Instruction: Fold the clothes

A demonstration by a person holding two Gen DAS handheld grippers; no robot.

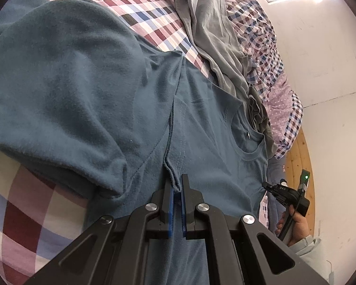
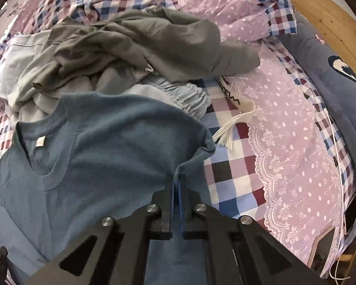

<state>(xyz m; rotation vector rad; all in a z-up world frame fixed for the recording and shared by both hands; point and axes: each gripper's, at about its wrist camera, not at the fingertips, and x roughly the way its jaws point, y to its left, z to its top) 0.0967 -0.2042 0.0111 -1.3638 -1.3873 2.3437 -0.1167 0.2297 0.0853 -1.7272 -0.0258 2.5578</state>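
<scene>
Blue T-shirt [image 1: 87, 90] pinched by left gripper [image 1: 177, 187], right gripper [image 2: 178, 182].

Black gripper [image 1: 177, 185] with blue pads, silver screws, pale sleeve [image 1: 308, 247].

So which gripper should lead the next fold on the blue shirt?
Probably the right gripper: it pinches the free sleeve edge of the blue T-shirt beside bare checked bedsheet; the left gripper holds a mid-shirt fold.

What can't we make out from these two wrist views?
- Blue T-shirt hem: left wrist view, cut off by the frame edge.
- Collar tag text: right wrist view, too small.
- Grey clothes pile: item count unclear, garments overlap.
- Right tool grip depth: fabric hidden between its fingers.
</scene>
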